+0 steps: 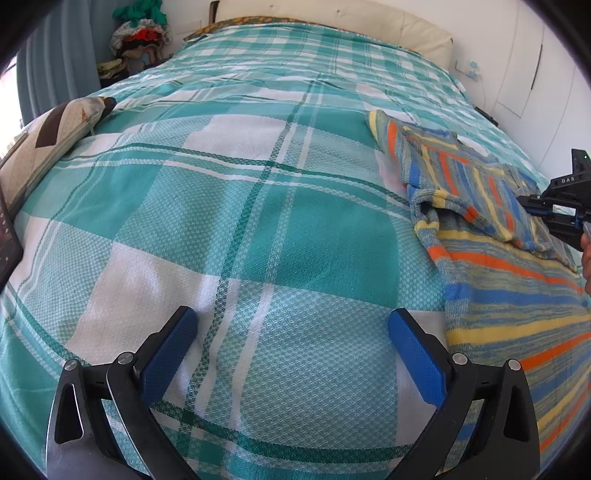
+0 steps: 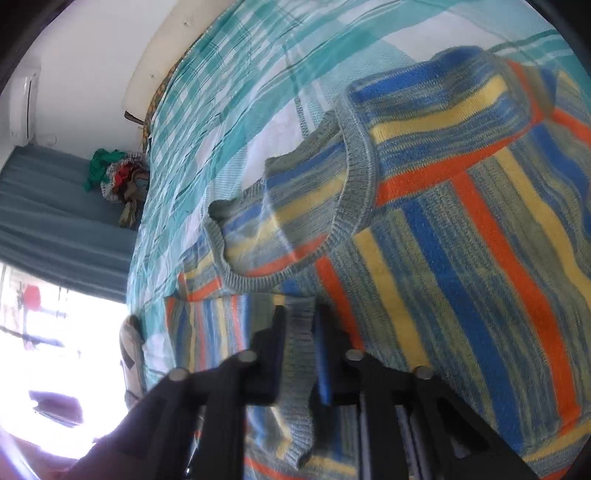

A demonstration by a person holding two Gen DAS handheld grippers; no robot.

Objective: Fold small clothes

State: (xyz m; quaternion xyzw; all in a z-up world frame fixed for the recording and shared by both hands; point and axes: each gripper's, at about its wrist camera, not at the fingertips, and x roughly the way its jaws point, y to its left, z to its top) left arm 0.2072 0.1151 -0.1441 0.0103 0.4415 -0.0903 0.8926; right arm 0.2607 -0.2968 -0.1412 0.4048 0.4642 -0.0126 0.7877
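A small striped knit sweater in blue, orange, yellow and grey lies on the right side of the bed; it fills the right wrist view. My left gripper is open and empty, low over the bare bedspread to the left of the sweater. My right gripper is shut on the sweater's ribbed edge, with knit fabric pinched between the jaws. In the left wrist view the right gripper shows at the far right edge, over the sweater.
The bed carries a teal and white checked bedspread. A patterned pillow lies at the left edge, with a dark tablet-like object beside it. A cream headboard and a pile of clothes stand at the far end.
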